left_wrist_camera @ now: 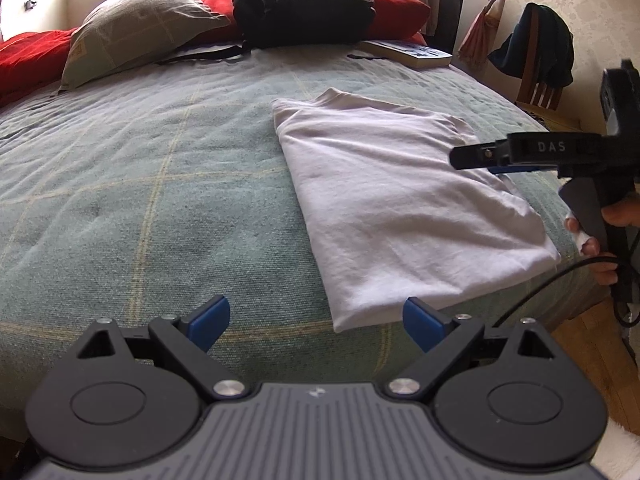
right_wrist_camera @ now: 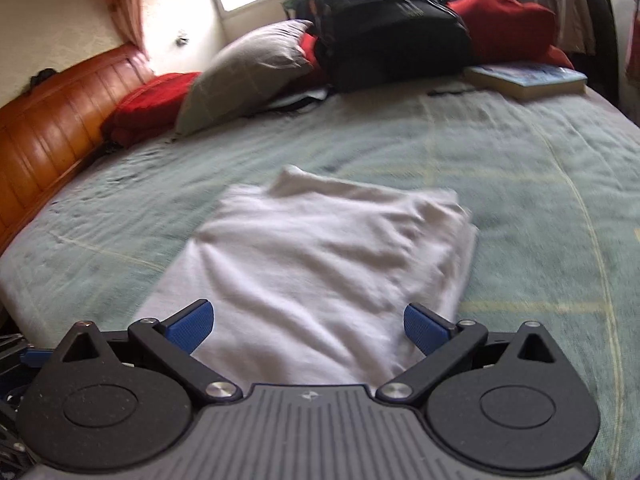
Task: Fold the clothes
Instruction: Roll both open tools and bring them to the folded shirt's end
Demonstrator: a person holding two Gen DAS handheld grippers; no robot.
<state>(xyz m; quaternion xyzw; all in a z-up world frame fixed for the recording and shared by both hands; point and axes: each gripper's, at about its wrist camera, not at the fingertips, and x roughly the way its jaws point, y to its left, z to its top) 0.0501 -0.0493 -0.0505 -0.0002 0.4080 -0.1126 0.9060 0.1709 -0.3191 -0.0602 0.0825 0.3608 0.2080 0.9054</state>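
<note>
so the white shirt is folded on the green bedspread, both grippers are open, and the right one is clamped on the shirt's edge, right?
Not quite. The right gripper is not clamped on anything: the right wrist view shows its jaws spread wide above the white shirt. The rest holds: the shirt lies folded on the green bedspread, and the left gripper is open too.

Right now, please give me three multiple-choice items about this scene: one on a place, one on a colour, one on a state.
1. Where does the book lie?
A. on the bed, near the black backpack
B. on the folded shirt
C. on the floor

2. What colour is the folded shirt?
A. red
B. white
C. black

3. How do the jaws of the left gripper stand?
A. shut on the shirt
B. shut on nothing
C. open, holding nothing

Answers:
1 A, the book rests on the green bedspread beside the backpack.
2 B, the cloth is plainly white against the bedspread.
3 C, the blue pads stand well apart with nothing between them.
</note>
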